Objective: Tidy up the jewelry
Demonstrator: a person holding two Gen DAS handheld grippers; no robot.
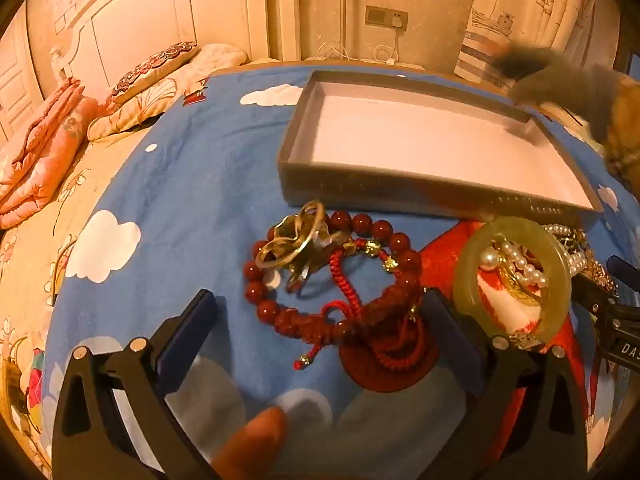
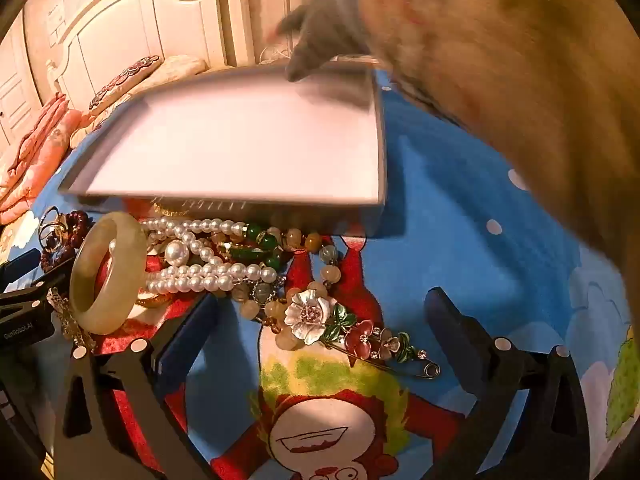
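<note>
Both your tongs stand wide and hold nothing. Your left gripper point(image 1: 316, 320) hovers over the red bead bracelet point(image 1: 360, 224) and the braided red cord point(image 1: 344, 304) tangled with it, the gold rings point(image 1: 292, 240) at eleven o'clock of that loop. The jade bangle point(image 1: 516, 276) sits just off your right-hand finger point(image 1: 448, 332), at three o'clock, propped up on the pearls. The grey tray point(image 1: 304, 128) lies at twelve o'clock, its white floor bare. A blurred furry shape point(image 1: 580, 88) reaches over the tray's far corner at two o'clock.

Your right gripper point(image 2: 320, 320) hovers above the flower brooch point(image 2: 316, 316), which lies flat on the blue cartoon bedspread point(image 2: 460, 208). The pearl strands point(image 2: 208, 272) and green beads point(image 2: 260, 240) pile at ten o'clock, touching the tray's near wall. The jade bangle is tilted at nine o'clock.
</note>
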